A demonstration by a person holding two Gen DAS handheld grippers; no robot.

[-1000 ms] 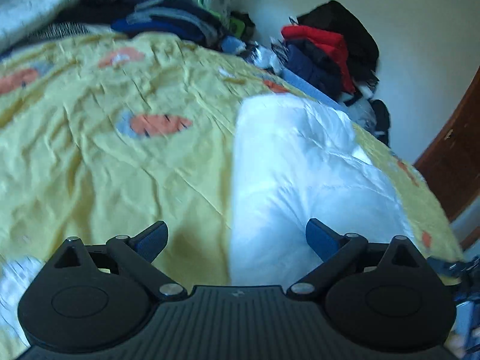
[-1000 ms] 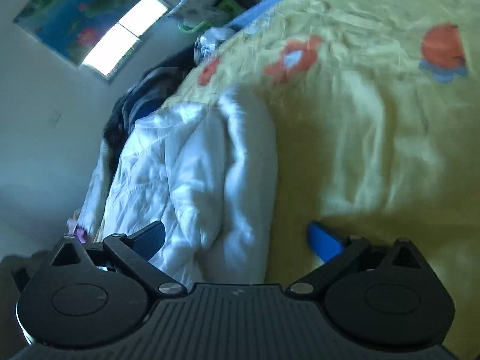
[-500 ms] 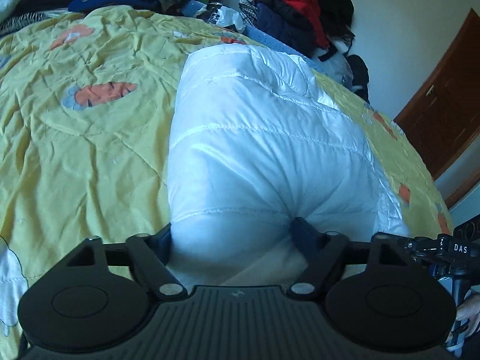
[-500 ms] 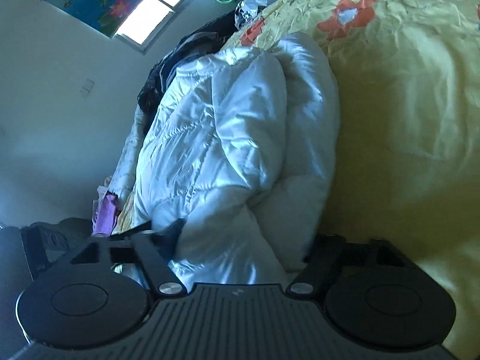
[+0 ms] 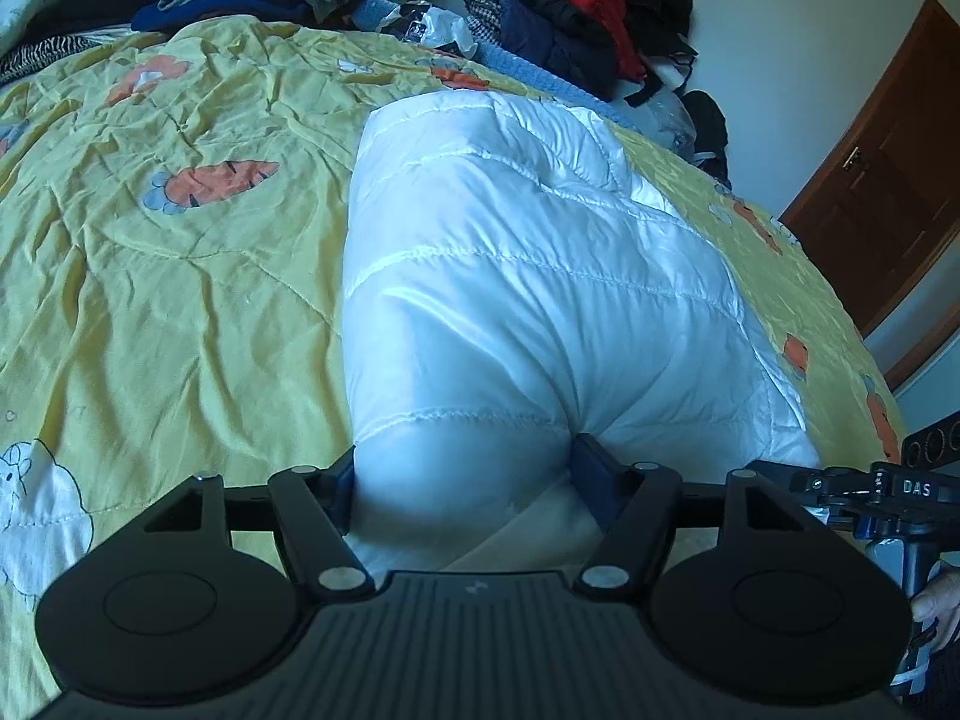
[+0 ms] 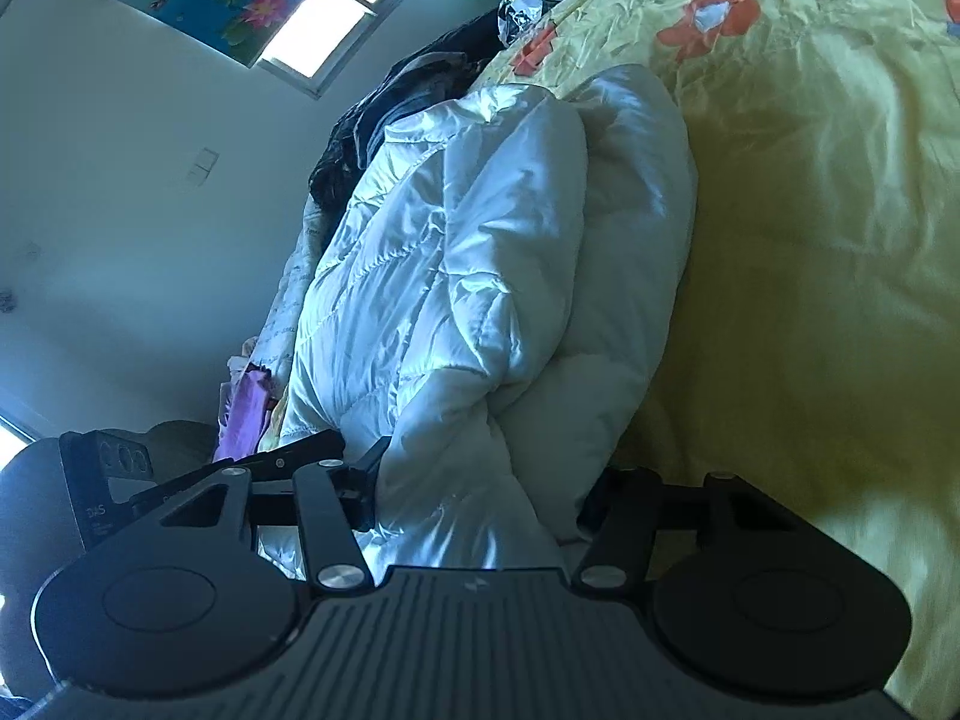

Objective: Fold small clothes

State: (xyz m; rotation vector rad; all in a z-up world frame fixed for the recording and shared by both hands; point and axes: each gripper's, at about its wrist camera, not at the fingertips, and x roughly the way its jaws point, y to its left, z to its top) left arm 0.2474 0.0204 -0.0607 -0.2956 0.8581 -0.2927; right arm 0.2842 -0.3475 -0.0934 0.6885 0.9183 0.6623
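A folded white puffy quilted jacket (image 5: 528,276) lies on the yellow carrot-print bedspread (image 5: 150,300). My left gripper (image 5: 465,474) has its jaws around the jacket's near end, with the padding pressed between both fingers. In the right wrist view the same jacket (image 6: 468,276) appears as a thick bundle. My right gripper (image 6: 480,492) has its jaws around the bundle's near end in the same way. The right gripper's body (image 5: 888,492) shows at the left wrist view's right edge.
Piles of dark, blue and red clothes (image 5: 570,6) line the far edge of the bed. A brown door (image 5: 888,168) stands at the right. A window (image 6: 342,18) and a wall picture are beyond the bed. The bedspread (image 6: 810,240) spreads right of the jacket.
Both grippers moved in onto the jacket's near end. Their wide-open jaws have narrowed and now press into the padding from both sides.
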